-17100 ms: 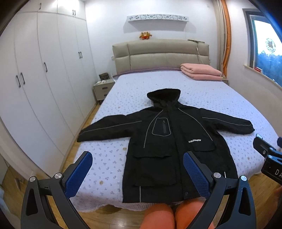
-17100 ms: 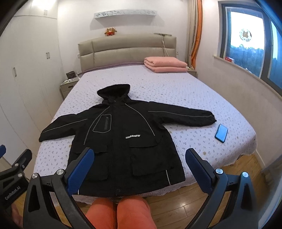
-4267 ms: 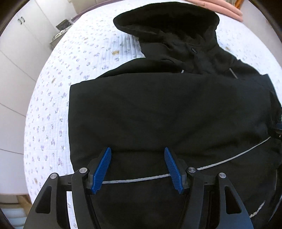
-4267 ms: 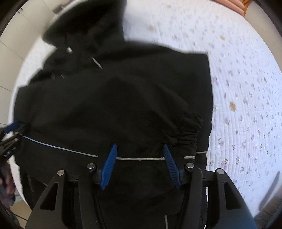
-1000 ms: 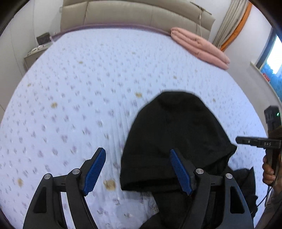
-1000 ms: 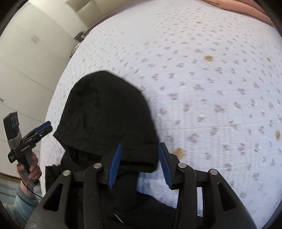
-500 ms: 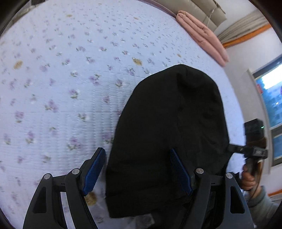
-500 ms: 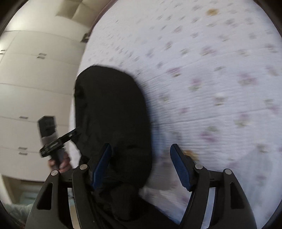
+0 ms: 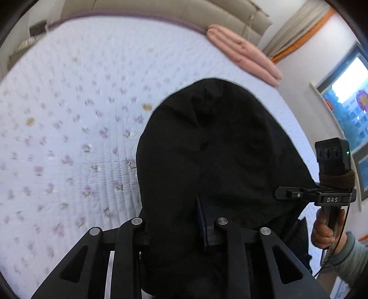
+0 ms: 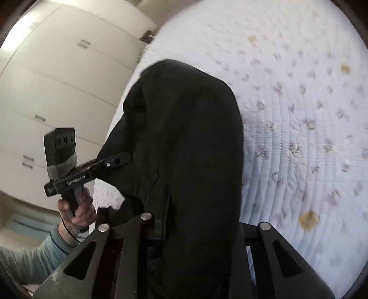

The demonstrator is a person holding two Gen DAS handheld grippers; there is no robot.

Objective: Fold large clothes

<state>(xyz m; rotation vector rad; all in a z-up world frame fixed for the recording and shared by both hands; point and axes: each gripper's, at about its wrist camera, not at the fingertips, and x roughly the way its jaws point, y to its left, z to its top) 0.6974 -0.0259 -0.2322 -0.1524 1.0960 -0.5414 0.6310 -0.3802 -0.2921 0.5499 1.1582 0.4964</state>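
Observation:
The black jacket's hood (image 9: 220,147) fills the middle of the left wrist view and rises off the bed. My left gripper (image 9: 174,225) is shut on the hood's left edge; one blue pad (image 9: 200,218) shows, the other is under the cloth. In the right wrist view the hood (image 10: 188,128) hangs in front of me and my right gripper (image 10: 200,220) is shut on its right edge. Each gripper shows in the other's view, the right one (image 9: 285,192) and the left one (image 10: 122,159), clamped on the hood's sides. The rest of the jacket is hidden below.
The flowered white bedspread (image 9: 69,115) stretches ahead. A folded pink blanket (image 9: 243,53) lies by the beige headboard (image 9: 161,9). White wardrobes (image 10: 57,80) stand to the left, a window (image 9: 349,92) to the right.
Both grippers have closed on the hood's two side edges, and the hood has been lifted off the bedspread. Half a second ago both stood open over it.

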